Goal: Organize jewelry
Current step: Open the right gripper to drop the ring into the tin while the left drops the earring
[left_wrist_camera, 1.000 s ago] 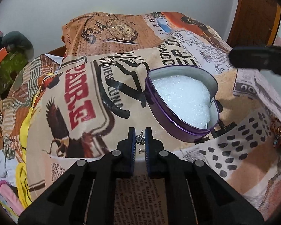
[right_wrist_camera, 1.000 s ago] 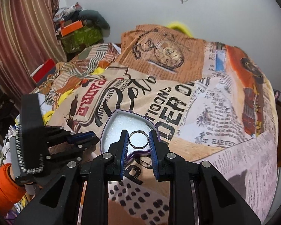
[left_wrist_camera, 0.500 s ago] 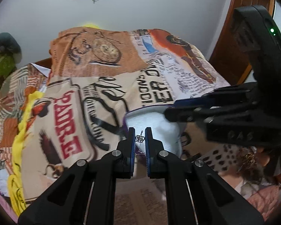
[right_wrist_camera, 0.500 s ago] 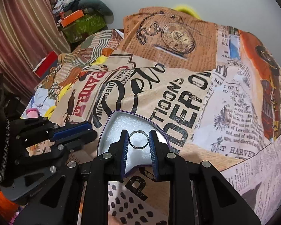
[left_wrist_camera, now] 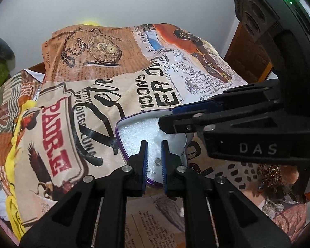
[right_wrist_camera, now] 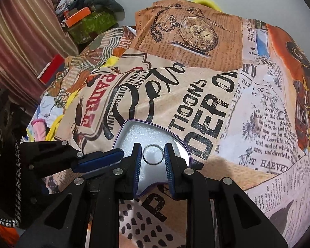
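Printed bedspread [left_wrist_camera: 117, 76]; purple tin [left_wrist_camera: 122, 142] half-hidden behind right gripper [left_wrist_camera: 165, 122]

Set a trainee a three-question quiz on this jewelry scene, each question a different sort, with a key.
1. True or false: the right gripper is shut on a silver ring.
2. The heart-shaped tin has a rim that is: A purple, B green, C red.
3. Where is the small silver piece?

Key: 1 true. 2 A. 3 On the white foam in the tin, lying loose below the left gripper, whose jaws have just been opening.
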Demonstrator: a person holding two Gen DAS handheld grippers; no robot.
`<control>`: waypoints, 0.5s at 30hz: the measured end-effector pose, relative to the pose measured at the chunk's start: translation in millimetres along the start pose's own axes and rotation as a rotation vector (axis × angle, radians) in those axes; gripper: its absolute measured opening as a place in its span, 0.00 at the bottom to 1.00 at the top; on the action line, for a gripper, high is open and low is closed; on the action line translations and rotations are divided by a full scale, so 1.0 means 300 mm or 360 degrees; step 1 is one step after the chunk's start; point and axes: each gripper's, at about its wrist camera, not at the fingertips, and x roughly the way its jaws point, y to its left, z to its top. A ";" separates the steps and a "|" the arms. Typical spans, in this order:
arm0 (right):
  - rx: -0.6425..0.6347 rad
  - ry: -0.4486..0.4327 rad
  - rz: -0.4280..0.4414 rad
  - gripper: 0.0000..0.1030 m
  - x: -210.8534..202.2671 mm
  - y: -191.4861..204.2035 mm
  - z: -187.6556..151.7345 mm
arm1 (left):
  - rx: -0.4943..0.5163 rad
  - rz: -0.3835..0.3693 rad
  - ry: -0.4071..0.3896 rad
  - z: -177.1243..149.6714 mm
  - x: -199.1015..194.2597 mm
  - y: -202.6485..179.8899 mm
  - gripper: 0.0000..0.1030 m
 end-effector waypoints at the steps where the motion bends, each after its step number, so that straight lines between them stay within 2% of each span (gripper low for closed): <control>1: 0.0010 -0.0006 0.0008 0.20 -0.008 -0.003 -0.001 | -0.0002 0.0007 -0.0008 0.001 -0.010 0.000 0.18; 4: 0.0015 -0.0027 0.0004 0.20 -0.035 0.001 -0.004 | -0.0005 0.0035 -0.0043 0.007 -0.050 0.000 0.21; 15: -0.0056 -0.0258 -0.0185 0.20 -0.254 0.054 -0.065 | -0.0038 0.0077 -0.0142 0.026 -0.214 -0.042 0.21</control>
